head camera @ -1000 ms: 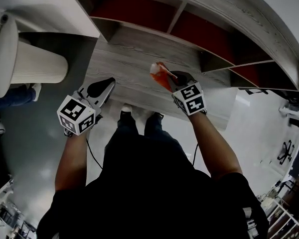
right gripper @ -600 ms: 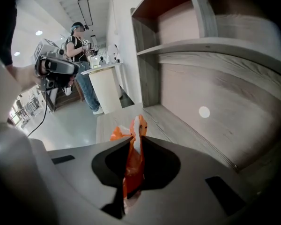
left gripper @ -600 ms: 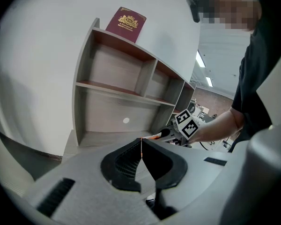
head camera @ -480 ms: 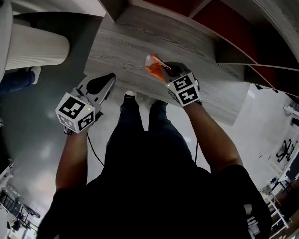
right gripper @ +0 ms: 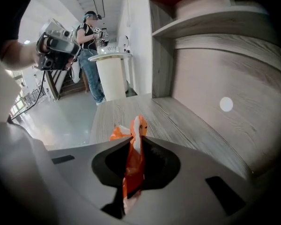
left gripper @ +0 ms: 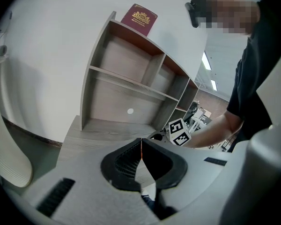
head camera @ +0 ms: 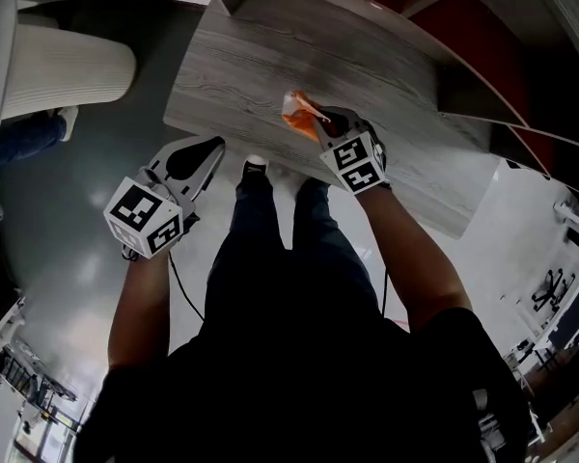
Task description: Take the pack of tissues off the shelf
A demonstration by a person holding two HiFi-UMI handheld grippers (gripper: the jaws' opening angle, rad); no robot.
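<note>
Orange plastic is showing between the fingers (right gripper: 113, 162) of my right gripper (right gripper: 136, 142): they are pinching the pack of tissues (right gripper: 132, 165) edge-on, and its crumpled top with a white patch is sticking up past the fingertips. From the head view, the pack (head camera: 301, 116) is hanging over the grey wood-grain base board (head camera: 270, 56) of the shelf (left gripper: 131, 86), near the board's front edge and outside every compartment. I cannot tell whether the pack is touching the board.

I am holding my left gripper (head camera: 210, 150) off to the left, out past the board's front corner and above the grey floor (head camera: 68, 239), well apart from the pack. Its fingers (left gripper: 123, 161) are pressing together with nothing between them.

The left gripper view is facing the shelf front-on. The compartments it shows are standing bare. A maroon booklet (left gripper: 139, 18) is leaning against the wall on the shelf's top, and a small white disc (left gripper: 130, 110) is sitting on the back panel of the lowest compartment.

A white ribbed column (head camera: 72, 70) is standing on the floor to the left of the board. In the right gripper view, a person (right gripper: 90, 46) is standing beside that column, far behind the pack.
</note>
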